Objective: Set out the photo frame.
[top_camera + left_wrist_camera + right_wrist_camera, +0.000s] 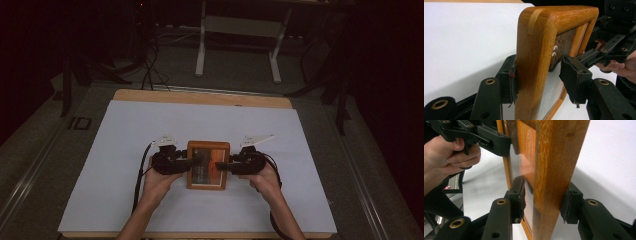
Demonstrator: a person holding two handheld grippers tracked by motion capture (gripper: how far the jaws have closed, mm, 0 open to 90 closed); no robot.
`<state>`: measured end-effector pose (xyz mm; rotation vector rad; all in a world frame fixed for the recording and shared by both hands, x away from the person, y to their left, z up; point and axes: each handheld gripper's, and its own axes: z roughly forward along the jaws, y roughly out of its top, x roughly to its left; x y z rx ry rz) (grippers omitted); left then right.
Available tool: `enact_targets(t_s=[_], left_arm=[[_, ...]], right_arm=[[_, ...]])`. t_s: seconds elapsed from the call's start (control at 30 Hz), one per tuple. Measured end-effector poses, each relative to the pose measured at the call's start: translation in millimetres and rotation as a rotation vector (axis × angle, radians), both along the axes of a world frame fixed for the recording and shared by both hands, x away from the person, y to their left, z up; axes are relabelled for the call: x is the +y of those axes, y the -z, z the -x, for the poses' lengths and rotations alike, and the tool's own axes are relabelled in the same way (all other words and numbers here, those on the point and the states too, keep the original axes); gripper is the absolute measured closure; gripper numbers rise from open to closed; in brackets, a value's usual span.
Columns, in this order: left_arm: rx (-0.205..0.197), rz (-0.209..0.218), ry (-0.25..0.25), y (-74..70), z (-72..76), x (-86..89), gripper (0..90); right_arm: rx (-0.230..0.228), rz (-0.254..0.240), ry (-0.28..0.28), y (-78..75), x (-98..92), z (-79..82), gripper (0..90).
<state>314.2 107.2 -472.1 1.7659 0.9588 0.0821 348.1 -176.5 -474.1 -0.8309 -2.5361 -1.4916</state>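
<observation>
A wooden picture frame [208,186] with an orange print behind glass sits at the middle of the white sheet, held from both sides. My left gripper [195,161] is shut on its left rim: one pad [512,80] presses the wooden back and the other pad [574,80] rests on the glass side of the frame [534,62]. My right gripper [220,166] is shut on the opposite rim of the frame [554,170], with pads [519,197] on front and back. Each gripper view also shows the other hand's gripper [609,50] [486,137] farther along the frame.
A white sheet [150,125] covers the wooden table [200,97], with open room around the frame. Beyond the far edge stand the white legs of another desk [201,50] and cables on a dark floor. Cables trail from both grippers toward the person.
</observation>
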Motion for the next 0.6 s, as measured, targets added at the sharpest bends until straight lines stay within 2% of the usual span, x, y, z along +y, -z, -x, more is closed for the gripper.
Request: enact_targets(t_s=[0.23,0.6], left_arm=[[0.007,0.016,-0.003,3.1,0.5,1.3,50.7],[0.018,0.036,-0.022,8.3,-6.4,2.0,52.4]], right_arm=[[0.004,0.0,-0.007,3.3,-0.2,-1.0,59.9],[0.028,-0.038,-0.006,10.0,-2.5,-9.7,59.6]])
